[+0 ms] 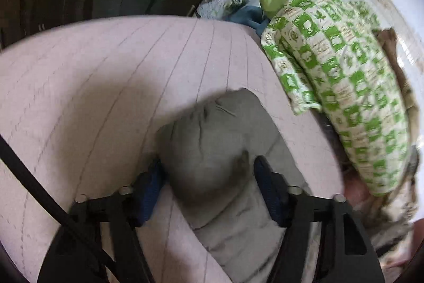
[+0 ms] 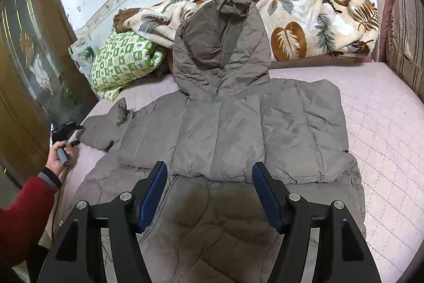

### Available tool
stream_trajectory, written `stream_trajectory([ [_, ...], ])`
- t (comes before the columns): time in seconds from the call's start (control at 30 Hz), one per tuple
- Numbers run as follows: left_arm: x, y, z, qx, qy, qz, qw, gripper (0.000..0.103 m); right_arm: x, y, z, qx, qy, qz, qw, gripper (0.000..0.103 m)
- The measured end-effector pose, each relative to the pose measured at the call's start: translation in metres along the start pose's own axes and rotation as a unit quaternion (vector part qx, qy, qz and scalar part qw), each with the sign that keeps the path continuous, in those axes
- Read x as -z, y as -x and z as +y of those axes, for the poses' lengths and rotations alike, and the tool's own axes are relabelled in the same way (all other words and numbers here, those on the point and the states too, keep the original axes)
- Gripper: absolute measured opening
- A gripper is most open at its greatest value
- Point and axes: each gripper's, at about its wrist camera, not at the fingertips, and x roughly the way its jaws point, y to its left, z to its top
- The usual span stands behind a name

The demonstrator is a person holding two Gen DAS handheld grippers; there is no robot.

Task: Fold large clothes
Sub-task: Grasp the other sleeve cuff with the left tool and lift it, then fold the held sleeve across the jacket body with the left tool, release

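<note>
L gripper (image 1: 209,186) jaws spread wide w/ jacket (image 2: 220,134) sleeve between, not pinched. R gripper (image 2: 209,188) jaws wide, empty, above jacket hem at 6 o'clock.

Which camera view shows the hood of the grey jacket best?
The right wrist view. There the hood shows whole, lying flat above the body of the grey jacket, its top against the leaf-patterned blanket. The left wrist view shows no hood, only a grey sleeve between the open fingers of the left gripper.
</note>
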Motion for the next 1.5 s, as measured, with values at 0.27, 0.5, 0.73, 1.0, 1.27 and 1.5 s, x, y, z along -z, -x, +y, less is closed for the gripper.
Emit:
stream_trajectory([
  [0.27,-0.008,0.037,-0.027,0.029,-0.035,-0.030,0.9985,0.014,-0.003,0.009,-0.001,0.001,-0.011,-0.021,1.000,0.071],
  [0.5,-0.009,0.143,-0.108,0.077,-0.126,-0.077,0.9861,0.014,-0.009,0.035,-0.016,0.000,-0.035,-0.056,0.998,0.071],
  [0.73,0.025,0.272,-0.214,0.148,-0.203,-0.114,0.9613,0.014,-0.012,0.067,-0.035,0.007,-0.054,-0.092,0.994,0.071],
  [1.0,0.130,0.360,-0.339,0.226,-0.305,-0.098,0.9199,0.014,-0.009,0.098,-0.066,0.015,-0.083,-0.128,0.988,0.071],
  [1.27,0.288,0.336,-0.425,0.256,-0.390,-0.010,0.8843,0.014,-0.007,0.117,-0.090,0.017,-0.101,-0.148,0.984,0.071],
  [1.5,0.428,0.265,-0.436,0.241,-0.436,0.089,0.8624,0.014,-0.009,0.124,-0.107,0.017,-0.117,-0.157,0.980,0.071],
])
